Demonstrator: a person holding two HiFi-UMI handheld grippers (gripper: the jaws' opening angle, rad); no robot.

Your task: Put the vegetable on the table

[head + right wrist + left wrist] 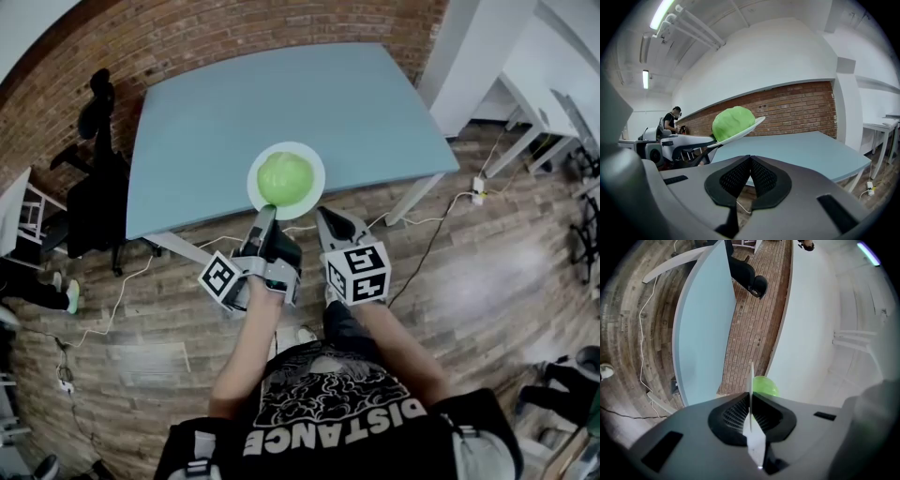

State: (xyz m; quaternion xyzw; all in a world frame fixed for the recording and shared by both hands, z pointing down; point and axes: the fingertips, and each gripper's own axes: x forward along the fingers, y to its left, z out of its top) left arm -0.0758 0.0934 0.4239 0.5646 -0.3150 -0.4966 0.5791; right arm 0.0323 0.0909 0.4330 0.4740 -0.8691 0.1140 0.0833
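Note:
A green cabbage (284, 178) rests on a white plate (314, 161) held in the air over the near edge of the light blue table (281, 103). My left gripper (265, 214) is shut on the plate's near rim. In the left gripper view the plate (751, 380) shows edge-on between the shut jaws, with the cabbage (765, 386) behind it. My right gripper (328, 217) hovers beside the plate, shut and holding nothing. The right gripper view shows its jaws (750, 164) closed together, with the cabbage (733, 122) on the tilted plate (757, 123) up to the left.
A black chair (94, 178) stands left of the table. White desks (544, 103) are at the far right. Cables run over the wooden floor (450, 244). A person (672, 119) stands far off in the room.

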